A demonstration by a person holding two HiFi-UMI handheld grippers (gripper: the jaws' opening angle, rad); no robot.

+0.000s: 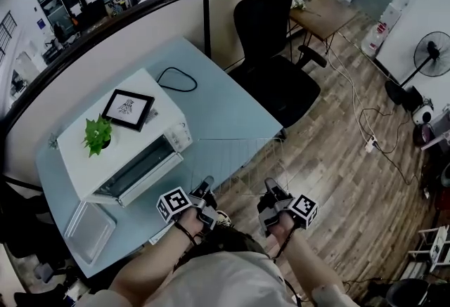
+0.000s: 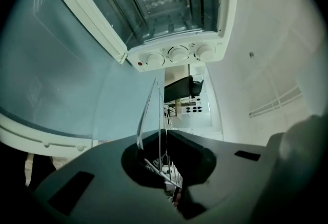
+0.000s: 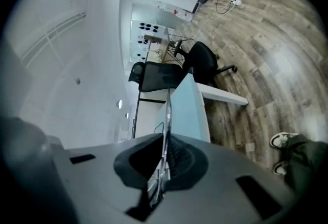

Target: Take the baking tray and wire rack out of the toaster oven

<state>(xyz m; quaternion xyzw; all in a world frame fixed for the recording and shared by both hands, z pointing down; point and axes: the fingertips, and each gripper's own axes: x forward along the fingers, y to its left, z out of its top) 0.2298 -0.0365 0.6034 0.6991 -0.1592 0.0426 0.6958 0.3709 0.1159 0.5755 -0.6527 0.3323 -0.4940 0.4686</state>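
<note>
The white toaster oven (image 1: 123, 151) stands on the pale blue table (image 1: 225, 109) with its glass door (image 1: 140, 175) folded down. Both grippers hold the thin wire rack (image 1: 239, 161) in the air, roughly level, over the table's near right edge, clear of the oven. My left gripper (image 1: 204, 190) is shut on the rack's left part, and my right gripper (image 1: 271, 193) is shut on its right part. In the left gripper view the wire rack (image 2: 154, 110) runs edge-on out of the closed left gripper (image 2: 163, 138) toward the oven (image 2: 174, 54). In the right gripper view the right gripper (image 3: 165, 141) pinches the rack (image 3: 167, 110). The baking tray (image 1: 90, 232) lies on the table's near left corner.
A framed picture (image 1: 129, 109) and a small green plant (image 1: 97, 135) sit on top of the oven. A black cable (image 1: 176, 79) loops on the table behind it. A black office chair (image 1: 271, 53) stands beyond the table, a fan (image 1: 432, 53) at the far right on the wooden floor.
</note>
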